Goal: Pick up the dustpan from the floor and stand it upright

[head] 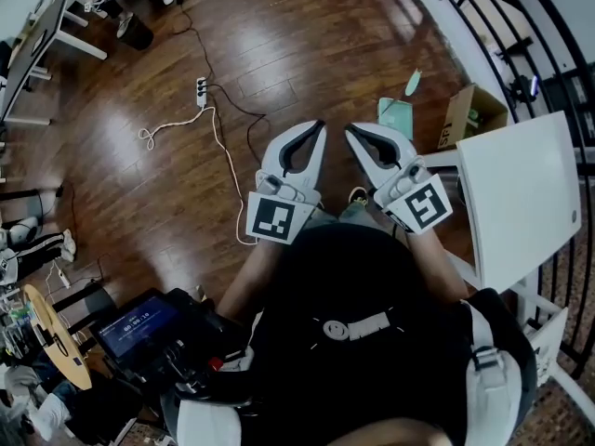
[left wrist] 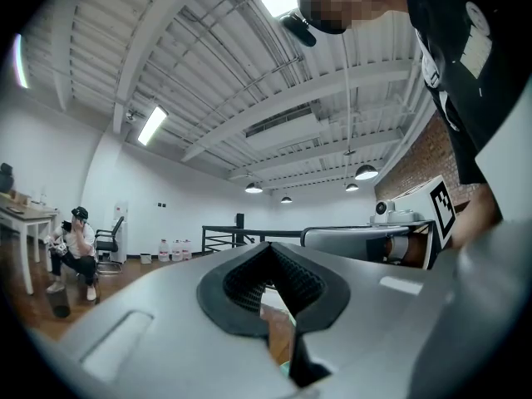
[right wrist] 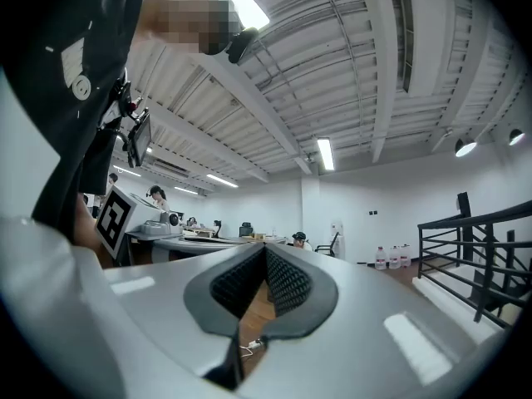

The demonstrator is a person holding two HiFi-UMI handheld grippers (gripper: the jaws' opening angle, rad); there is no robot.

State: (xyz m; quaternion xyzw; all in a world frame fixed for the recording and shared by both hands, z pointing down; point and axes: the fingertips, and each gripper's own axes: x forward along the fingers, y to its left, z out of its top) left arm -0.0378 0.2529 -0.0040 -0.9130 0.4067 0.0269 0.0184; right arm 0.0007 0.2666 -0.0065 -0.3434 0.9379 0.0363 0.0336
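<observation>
A mint-green dustpan (head: 397, 116) lies flat on the wooden floor, its handle pointing away from me towards the railing. Both grippers are held level in front of my body, side by side. My left gripper (head: 321, 125) is shut with nothing between its tips, a little left of the dustpan. My right gripper (head: 350, 128) is also shut and empty, its tips short of the dustpan's near edge. In the left gripper view the dark pads (left wrist: 249, 277) meet at the top. The right gripper view shows the same with its pads (right wrist: 287, 281).
A cardboard box (head: 468, 111) sits right of the dustpan. A white table (head: 521, 203) stands close at my right, with a black railing (head: 502, 12) behind it. A power strip (head: 201, 90) and its white cable (head: 223, 151) lie on the floor to the left. Desks and seated people are farther off.
</observation>
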